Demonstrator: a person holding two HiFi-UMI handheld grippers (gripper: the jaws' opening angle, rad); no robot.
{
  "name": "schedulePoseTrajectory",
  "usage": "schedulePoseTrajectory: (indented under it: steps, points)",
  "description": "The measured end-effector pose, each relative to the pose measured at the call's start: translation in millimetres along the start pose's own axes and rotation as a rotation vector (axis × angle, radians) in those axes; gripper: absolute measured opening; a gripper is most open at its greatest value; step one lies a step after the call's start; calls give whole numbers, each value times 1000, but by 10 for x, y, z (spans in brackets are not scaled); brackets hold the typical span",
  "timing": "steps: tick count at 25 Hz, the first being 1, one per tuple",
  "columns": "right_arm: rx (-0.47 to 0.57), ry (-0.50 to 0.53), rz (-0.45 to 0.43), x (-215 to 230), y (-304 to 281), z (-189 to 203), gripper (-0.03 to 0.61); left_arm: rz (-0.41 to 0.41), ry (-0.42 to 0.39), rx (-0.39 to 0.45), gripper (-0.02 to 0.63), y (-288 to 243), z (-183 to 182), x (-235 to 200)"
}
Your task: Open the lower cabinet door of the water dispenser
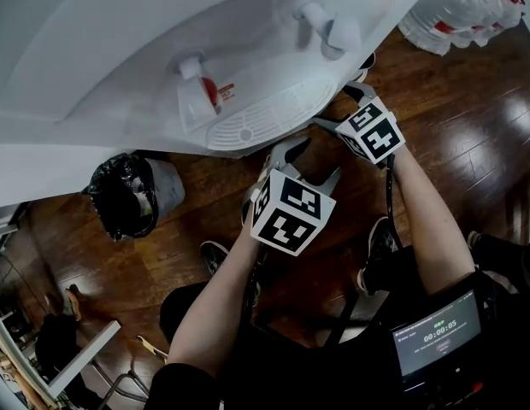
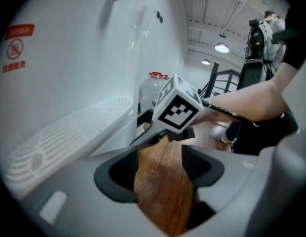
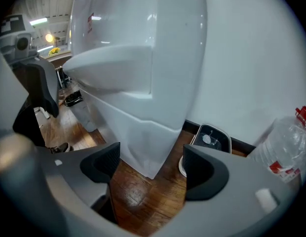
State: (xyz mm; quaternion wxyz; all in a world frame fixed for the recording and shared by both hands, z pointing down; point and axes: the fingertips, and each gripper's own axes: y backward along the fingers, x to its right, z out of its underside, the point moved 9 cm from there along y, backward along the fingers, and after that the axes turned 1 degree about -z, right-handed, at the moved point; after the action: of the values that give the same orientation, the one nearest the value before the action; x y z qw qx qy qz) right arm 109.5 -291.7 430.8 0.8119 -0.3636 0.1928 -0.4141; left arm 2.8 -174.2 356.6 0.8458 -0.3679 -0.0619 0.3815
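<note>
The white water dispenser (image 1: pixel 162 49) fills the top of the head view, with its ribbed drip tray (image 1: pixel 256 118) jutting toward me. My left gripper (image 1: pixel 308 165) hangs open just below the tray's edge, with only wooden floor between its pads (image 2: pixel 118 174). Further right, my right gripper (image 1: pixel 338 105) is open too, close to the tray's right end. In the right gripper view the dispenser's lower cabinet (image 3: pixel 135 127) stands ahead beneath the tray (image 3: pixel 113 68), apart from the open right gripper (image 3: pixel 153 167). I cannot make out a handle. The left gripper (image 2: pixel 160 169) faces the right one's marker cube (image 2: pixel 180 107).
A bin lined with a black bag (image 1: pixel 132 195) stands left of the dispenser. Packed water bottles (image 1: pixel 462 7) lie at the far right by the wall (image 3: pixel 286 147). A small dark container with a white rim (image 3: pixel 208 138) sits on the floor beside the cabinet. My shoes (image 1: pixel 380 237) are below.
</note>
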Motion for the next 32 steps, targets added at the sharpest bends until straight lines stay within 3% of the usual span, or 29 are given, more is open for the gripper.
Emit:
schedulePoseTrajectory:
  steps: [8,14,26,32]
  points:
    - [-34,90,-14,-26,-240,-106,426,20,-29,-52,291,41,65,-57]
    - [-35,104,-15,-30,-246,-108,426,10,-43,-34,291,133,-24,-83]
    - [-19,10,29,-131,-171,1,425,6,-69,-45,288,158,-1,26]
    - [-16,-90,-5,-226,-1,146,425,4,-96,-75,281,224,14,153]
